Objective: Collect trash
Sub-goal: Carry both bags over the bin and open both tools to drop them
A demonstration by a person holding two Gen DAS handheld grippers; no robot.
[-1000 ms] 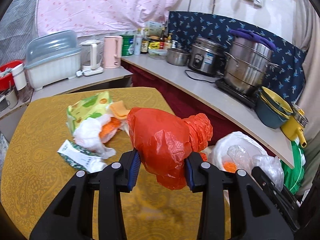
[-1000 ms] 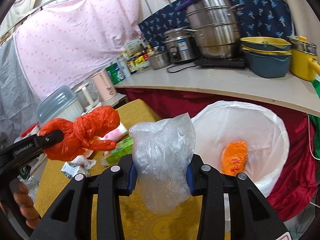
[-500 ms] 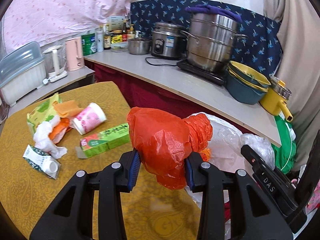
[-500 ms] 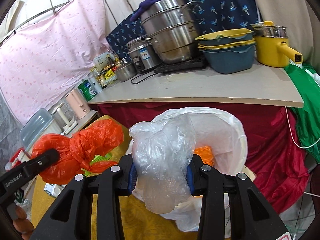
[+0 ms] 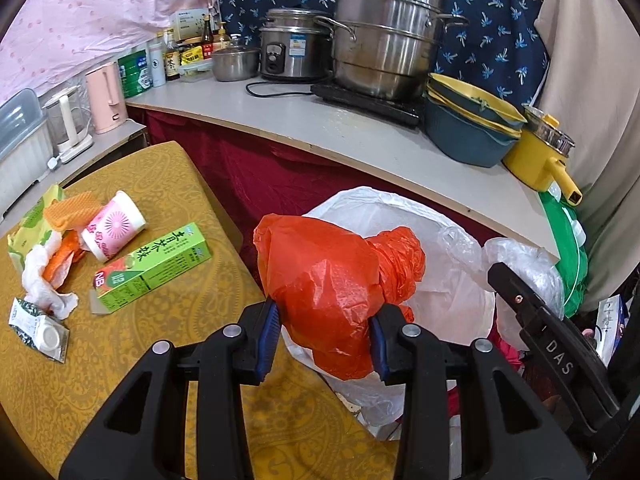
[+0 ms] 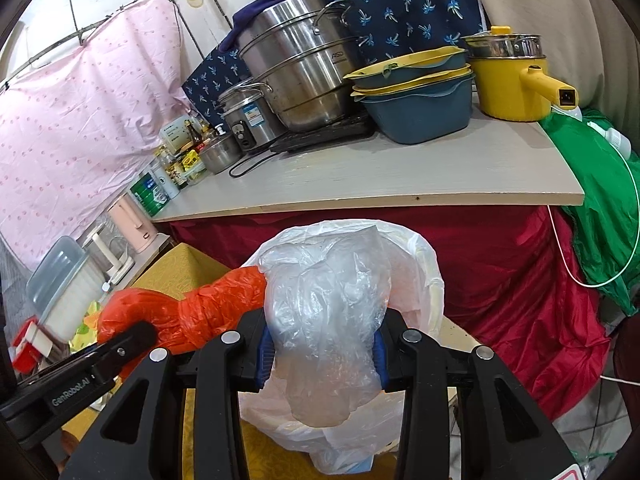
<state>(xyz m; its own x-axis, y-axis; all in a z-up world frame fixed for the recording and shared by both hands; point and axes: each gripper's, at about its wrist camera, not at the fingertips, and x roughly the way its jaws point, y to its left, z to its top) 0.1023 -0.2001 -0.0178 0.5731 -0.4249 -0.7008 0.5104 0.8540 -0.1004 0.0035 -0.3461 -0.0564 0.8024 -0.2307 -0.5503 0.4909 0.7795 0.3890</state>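
My left gripper (image 5: 325, 338) is shut on a crumpled red plastic bag (image 5: 332, 280) and holds it over the near rim of a bin lined with a white bag (image 5: 404, 216). My right gripper (image 6: 323, 346) is shut on a crumpled clear plastic bag (image 6: 328, 312) and holds it above the same white-lined bin (image 6: 428, 264). The red bag (image 6: 192, 308) shows at the left in the right wrist view. The clear bag (image 5: 524, 264) and the right gripper's arm show at the right in the left wrist view.
On the yellow table (image 5: 168, 184) lie a green carton (image 5: 152, 268), a pink cup (image 5: 114, 230), an orange wrapper with white tissue (image 5: 52, 268) and a small packet (image 5: 38, 328). A counter (image 5: 360, 136) behind the bin carries pots, bowls and kettles. Red cloth hangs below it.
Both grippers have moved right with their bags, from over the table to over the bin. Both grips are unchanged.
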